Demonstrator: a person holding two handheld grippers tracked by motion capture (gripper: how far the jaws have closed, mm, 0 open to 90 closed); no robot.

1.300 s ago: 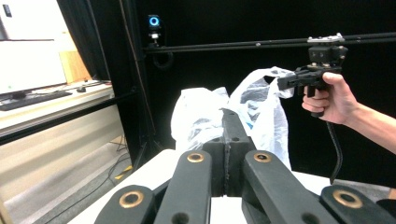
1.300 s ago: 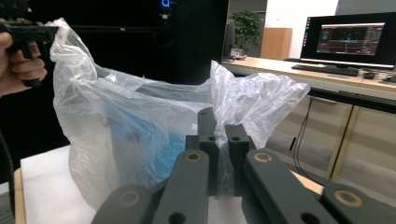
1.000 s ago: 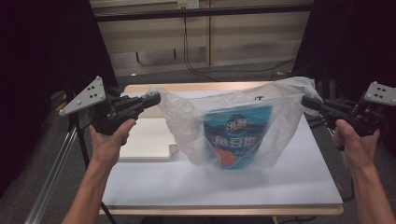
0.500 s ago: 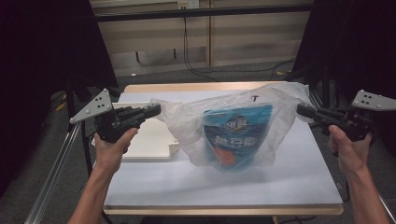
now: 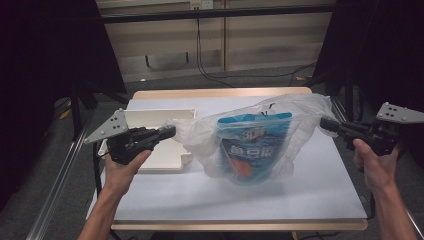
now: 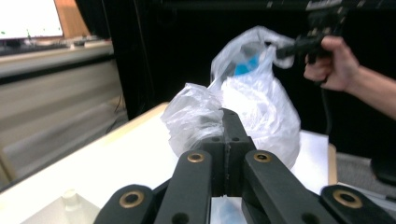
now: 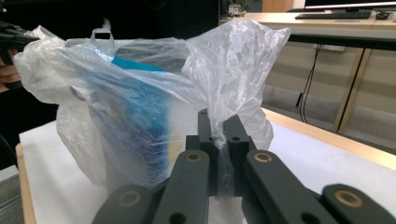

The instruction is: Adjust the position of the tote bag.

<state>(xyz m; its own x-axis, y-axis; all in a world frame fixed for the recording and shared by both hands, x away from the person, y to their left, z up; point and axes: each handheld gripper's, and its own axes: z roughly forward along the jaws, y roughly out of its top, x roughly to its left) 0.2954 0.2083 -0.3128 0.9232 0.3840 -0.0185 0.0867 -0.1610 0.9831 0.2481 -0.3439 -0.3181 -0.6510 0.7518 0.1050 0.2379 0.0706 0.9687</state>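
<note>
Risk, judged: thin film tearing or slipping from either pinch if the two pulls become uneven, letting one side sag and the pouch topple; a stretched handle could also rip under the pouch's weight. Item: clear plastic bag (image 5: 250,145), centre of the high view, bottom resting on the white table (image 5: 320,200), containing an upright blue stand-up pouch (image 5: 252,150) with white print and an orange patch low down. Left gripper (image 5: 170,132), centre-left of the frame, jaws fully closed, pinching the bag's left handle; in the left gripper view the bunched film (image 6: 196,109) sits at the jaw tips. Right gripper (image 5: 325,123), right edge of the frame, jaws likewise closed, clamping the bag's right handle; in the right gripper view a fold of film (image 7: 224,154) runs down between the jaws. Bag spanning between both grippers, mouth spread wide, pouch midway between them. Also present: shallow white tray (image 5: 150,117), left of the bag, beneath the left gripper, apparently empty.
</note>
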